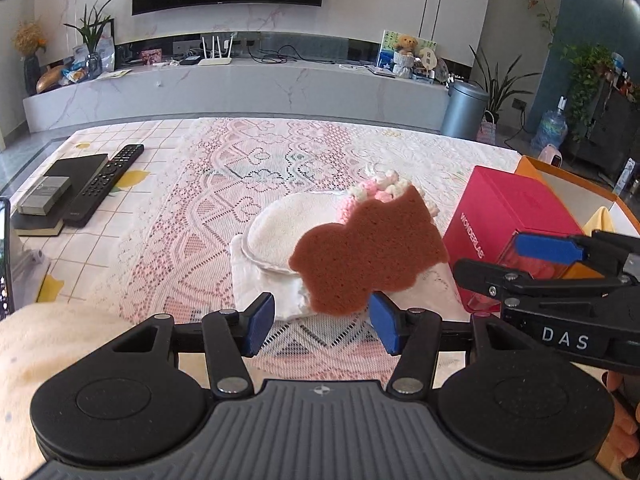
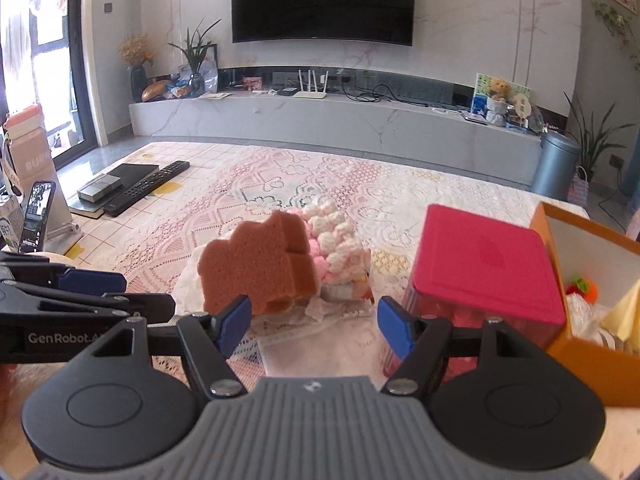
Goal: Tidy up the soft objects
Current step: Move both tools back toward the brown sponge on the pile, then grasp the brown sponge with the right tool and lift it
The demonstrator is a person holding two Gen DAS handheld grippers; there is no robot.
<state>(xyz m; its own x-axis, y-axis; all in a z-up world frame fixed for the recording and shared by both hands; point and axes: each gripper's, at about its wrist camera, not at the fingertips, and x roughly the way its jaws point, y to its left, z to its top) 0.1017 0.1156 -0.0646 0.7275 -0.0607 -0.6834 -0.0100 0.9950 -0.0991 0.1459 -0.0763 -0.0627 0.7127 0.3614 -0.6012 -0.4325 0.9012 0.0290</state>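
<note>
Brown sponge [image 1: 360,248], scalloped outline, sits propped on edge atop the soft pile mid-worktop [image 1: 168,216], leaning against the pink-and-white knit piece [image 2: 334,240]. Its long axis runs roughly left-near to right-far in the left wrist view, broad face tilted toward the left gripper [image 1: 322,322]. Under it: a round white pad [image 1: 288,224] on a folded white cloth [image 1: 256,280].

Left gripper is released, jaws apart; the sponge's lower edge hangs between the blue pads [image 1: 262,322], and I can't tell whether the right-hand pad touches it. Nothing clamped.

Right gripper [image 2: 316,326] is also released, jaws wide, nothing between them; the sponge is just past its left pad.

Red box [image 2: 486,264] stands just right of the pile, orange box [image 2: 580,356] beyond it with yellow and white items inside. Remote [image 1: 106,184] and black book [image 1: 76,168] lie well apart on the far left.
</note>
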